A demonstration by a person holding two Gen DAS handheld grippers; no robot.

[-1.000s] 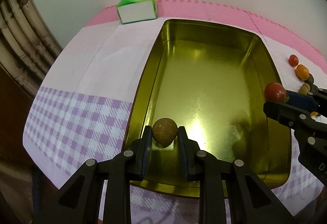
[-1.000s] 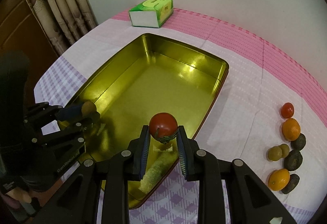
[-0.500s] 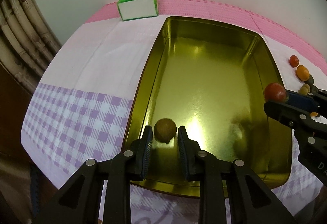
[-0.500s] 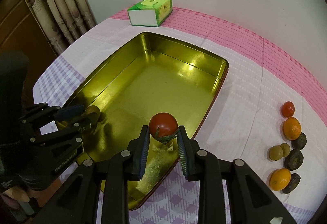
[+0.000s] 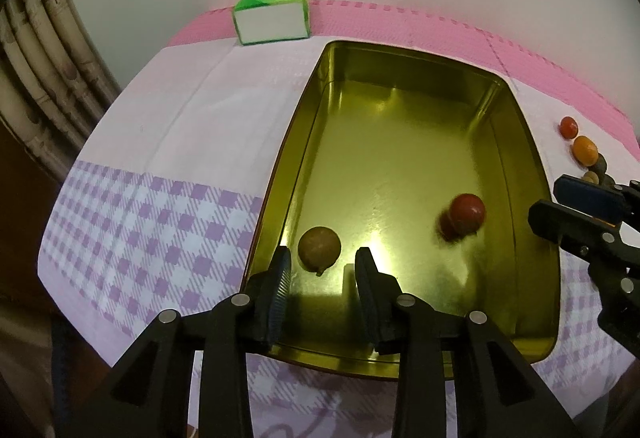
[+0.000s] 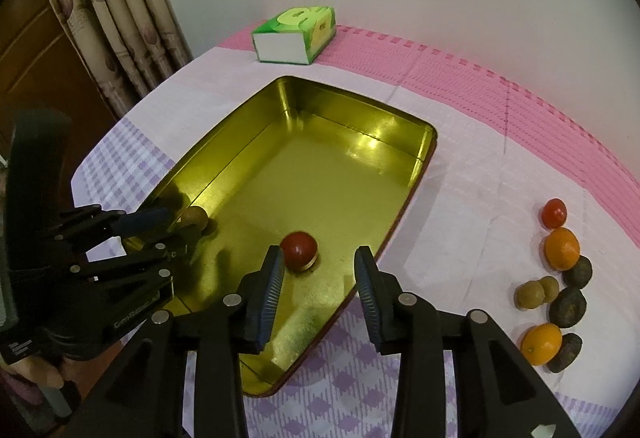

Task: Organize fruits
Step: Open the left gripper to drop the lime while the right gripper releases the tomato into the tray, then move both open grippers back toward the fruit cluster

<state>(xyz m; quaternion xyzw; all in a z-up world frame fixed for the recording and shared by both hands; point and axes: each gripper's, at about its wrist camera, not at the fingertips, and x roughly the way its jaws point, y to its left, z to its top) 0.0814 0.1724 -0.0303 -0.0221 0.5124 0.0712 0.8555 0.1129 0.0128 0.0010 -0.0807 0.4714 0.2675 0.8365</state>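
Observation:
A gold metal tray (image 5: 400, 166) (image 6: 360, 126) lies on the checked tablecloth. A brown round fruit (image 5: 319, 249) (image 6: 195, 217) rests on the tray floor just beyond my open left gripper (image 5: 322, 270). A red tomato (image 5: 466, 212) (image 6: 299, 250) lies in the tray near its other side, just ahead of my open right gripper (image 6: 320, 274). Both grippers are empty. Several more fruits lie on the cloth right of the tray: a red tomato (image 6: 554, 213), oranges (image 6: 561, 249), dark fruits (image 6: 568, 307) and small brown ones (image 6: 529, 294).
A green tissue box (image 5: 274, 12) (image 6: 296, 34) stands at the far edge of the table by the wall. A curtain (image 6: 120, 6) hangs at the left. The right gripper's body (image 5: 592, 222) shows at the tray's right rim.
My left gripper let go of the brown fruit, which now lies in the tray. My right gripper opened and the red tomato dropped onto the tray floor.

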